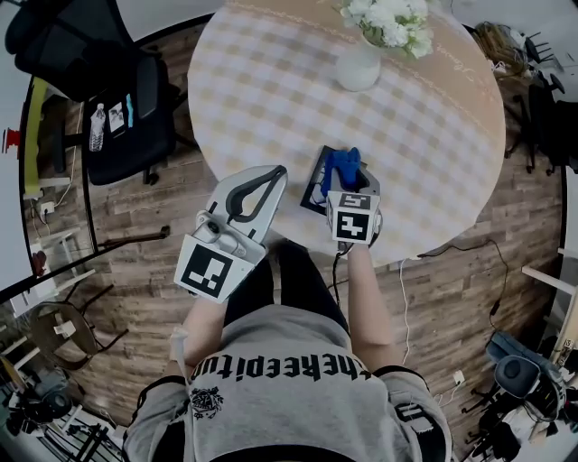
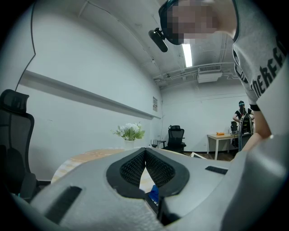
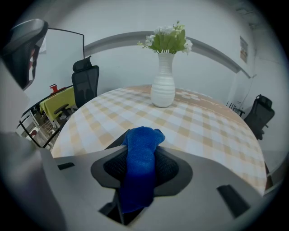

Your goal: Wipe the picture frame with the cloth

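- Wood-plank floor (image 1: 144, 271) surrounds a round table (image 1: 433, 135) covered in a pale checked cloth
- a black office chair (image 1: 126, 108) stands on the floor to the left of the table, apart from it
- the person (image 1: 289, 397), in a grey printed shirt, stands at the table's near edge
- the left gripper (image 1: 274, 176) reaches over the near edge, just left of the picture frame; its jaws meet at the tips and hold nothing
- the right gripper (image 3: 142, 168) is over the frame, its jaws clamped on the blue cloth
- a white vase (image 1: 358, 65) of white flowers (image 1: 388, 20) stands on the far side of the table
- the dark picture frame (image 1: 316, 180) lies on the table close to the near edge, largely hidden under the right gripper
- the blue cloth (image 3: 143, 140) sticks out past the jaw tips, bunched over the frame; whether it touches the frame cannot be told
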